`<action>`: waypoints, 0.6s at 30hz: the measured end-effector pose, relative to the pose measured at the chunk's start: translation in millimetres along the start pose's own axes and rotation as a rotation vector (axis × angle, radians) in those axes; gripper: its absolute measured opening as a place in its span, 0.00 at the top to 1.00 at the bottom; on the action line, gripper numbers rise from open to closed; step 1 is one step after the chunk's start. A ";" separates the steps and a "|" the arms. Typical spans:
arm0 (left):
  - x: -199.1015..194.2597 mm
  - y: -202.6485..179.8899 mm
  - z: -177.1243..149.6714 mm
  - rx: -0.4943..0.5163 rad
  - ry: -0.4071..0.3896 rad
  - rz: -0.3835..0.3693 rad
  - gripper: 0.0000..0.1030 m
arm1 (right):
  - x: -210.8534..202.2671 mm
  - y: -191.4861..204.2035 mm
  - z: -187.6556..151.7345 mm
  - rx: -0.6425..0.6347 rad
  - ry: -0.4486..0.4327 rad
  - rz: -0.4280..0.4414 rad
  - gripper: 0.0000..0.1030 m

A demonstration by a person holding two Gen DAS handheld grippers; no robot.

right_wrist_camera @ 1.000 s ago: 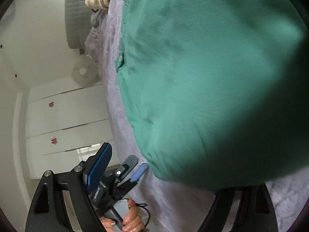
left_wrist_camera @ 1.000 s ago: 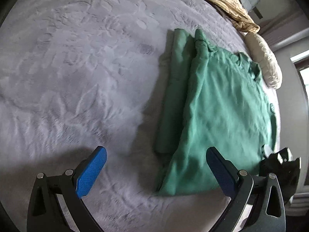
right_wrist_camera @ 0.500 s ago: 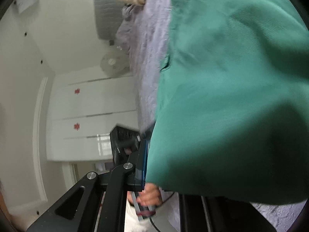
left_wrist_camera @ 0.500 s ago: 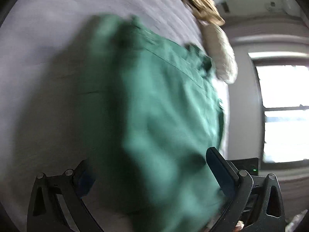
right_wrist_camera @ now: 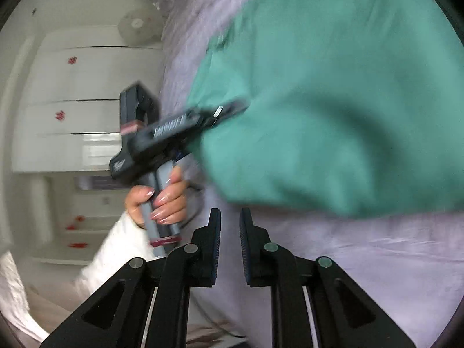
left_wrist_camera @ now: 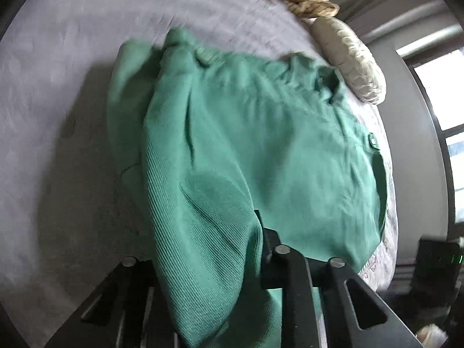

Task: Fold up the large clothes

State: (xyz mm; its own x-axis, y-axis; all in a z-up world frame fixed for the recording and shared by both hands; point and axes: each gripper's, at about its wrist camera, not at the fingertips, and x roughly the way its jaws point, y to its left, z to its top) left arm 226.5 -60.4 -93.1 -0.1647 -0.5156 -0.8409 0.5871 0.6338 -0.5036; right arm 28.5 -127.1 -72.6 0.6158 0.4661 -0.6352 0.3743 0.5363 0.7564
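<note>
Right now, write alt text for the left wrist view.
A green garment lies bunched on a grey bedspread, its near edge pinched in the left claw, whose jaws have just closed on it. Two cushions sit at the bed's far edge.

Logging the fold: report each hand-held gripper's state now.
Left hand-held gripper: just closed on the green garment.
Right hand-held gripper: empty, jaws slightly apart, just opening a little.

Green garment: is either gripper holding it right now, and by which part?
The left gripper, whose jaws just closed, clamps the green garment at its near bottom hem. The right gripper holds nothing.
</note>
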 end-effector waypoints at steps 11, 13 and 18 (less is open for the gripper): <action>-39.2 -107.7 10.7 0.148 -0.140 -0.015 0.81 | 18.8 -80.8 24.4 0.059 -0.101 -0.220 0.92; -39.4 -142.2 9.9 0.220 -0.162 -0.004 0.81 | 11.8 -85.4 21.2 0.072 -0.110 -0.143 0.92; -20.6 -239.2 4.0 0.413 -0.169 -0.009 0.81 | -31.4 -98.7 9.8 0.080 -0.169 -0.040 0.91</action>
State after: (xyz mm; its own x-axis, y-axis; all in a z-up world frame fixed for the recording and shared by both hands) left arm 92.7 -203.7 45.5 -0.0596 -0.6284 -0.7756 0.8593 0.3631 -0.3602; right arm -21.1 -201.6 -125.8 0.7046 0.3170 -0.6349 0.4508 0.4910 0.7454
